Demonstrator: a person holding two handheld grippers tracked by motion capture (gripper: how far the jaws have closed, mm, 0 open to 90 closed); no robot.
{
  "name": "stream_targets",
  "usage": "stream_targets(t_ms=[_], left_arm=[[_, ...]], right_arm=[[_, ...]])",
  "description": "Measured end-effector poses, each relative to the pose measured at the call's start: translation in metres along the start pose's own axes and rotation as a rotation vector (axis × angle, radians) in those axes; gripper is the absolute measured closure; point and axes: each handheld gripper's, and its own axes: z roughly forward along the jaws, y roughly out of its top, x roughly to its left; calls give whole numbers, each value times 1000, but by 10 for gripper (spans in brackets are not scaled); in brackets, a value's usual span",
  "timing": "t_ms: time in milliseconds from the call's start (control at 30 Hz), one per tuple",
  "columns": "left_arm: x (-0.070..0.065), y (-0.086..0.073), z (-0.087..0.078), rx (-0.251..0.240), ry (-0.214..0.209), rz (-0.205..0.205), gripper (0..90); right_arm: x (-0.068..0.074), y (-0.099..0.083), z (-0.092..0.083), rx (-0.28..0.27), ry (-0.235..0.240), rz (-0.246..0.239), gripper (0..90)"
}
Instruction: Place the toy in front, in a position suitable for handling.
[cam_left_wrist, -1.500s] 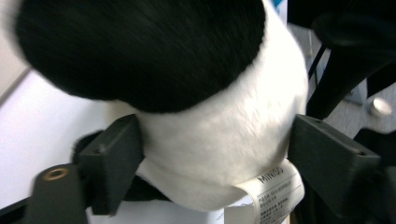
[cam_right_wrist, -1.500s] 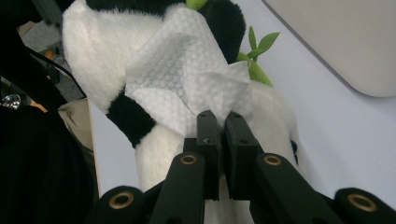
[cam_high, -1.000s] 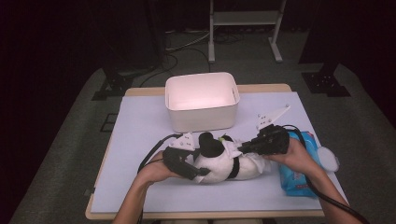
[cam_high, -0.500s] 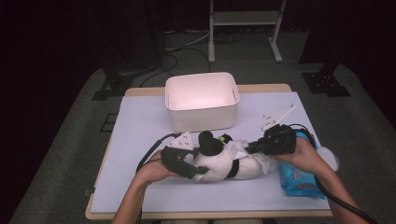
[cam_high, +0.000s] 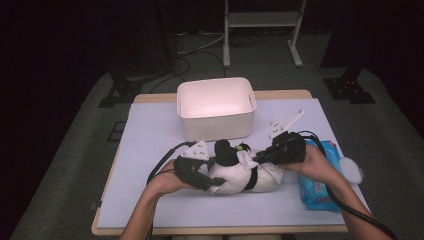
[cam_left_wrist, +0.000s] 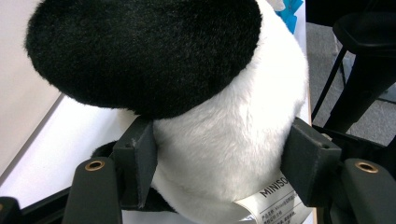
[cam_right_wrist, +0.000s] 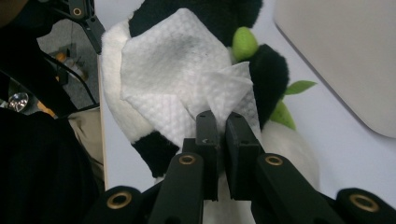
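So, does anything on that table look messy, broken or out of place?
Nothing looks spilled or broken. The black-and-white plush panda lies on its side, clamped by the left gripper, while the right gripper pinches a white textured wipe against it.

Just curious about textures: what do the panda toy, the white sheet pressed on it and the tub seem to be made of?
Panda toy: soft plush, fuzzy pile visible. White sheet: likely a nonwoven wipe, embossed dimples, crumpled folds. Tub: probably smooth matte plastic, rounded moulded corners.

Both forearms enter from six o'clock. The left claw (cam_high: 212, 181) points toward three o'clock, jaws spread and pressing; the right claw (cam_high: 255, 158) points toward nine o'clock, jaws pinched together.
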Motion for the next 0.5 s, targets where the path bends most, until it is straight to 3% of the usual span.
stream_targets(t_ms=[133, 500], left_arm=[[1, -2, 0, -6, -9, -8, 331], [1, -3, 0, -21, -48, -30, 255]], right_arm=[[-1, -2, 0, 16, -6, -9, 841], [-5, -17, -12, 10, -20, 28, 841]])
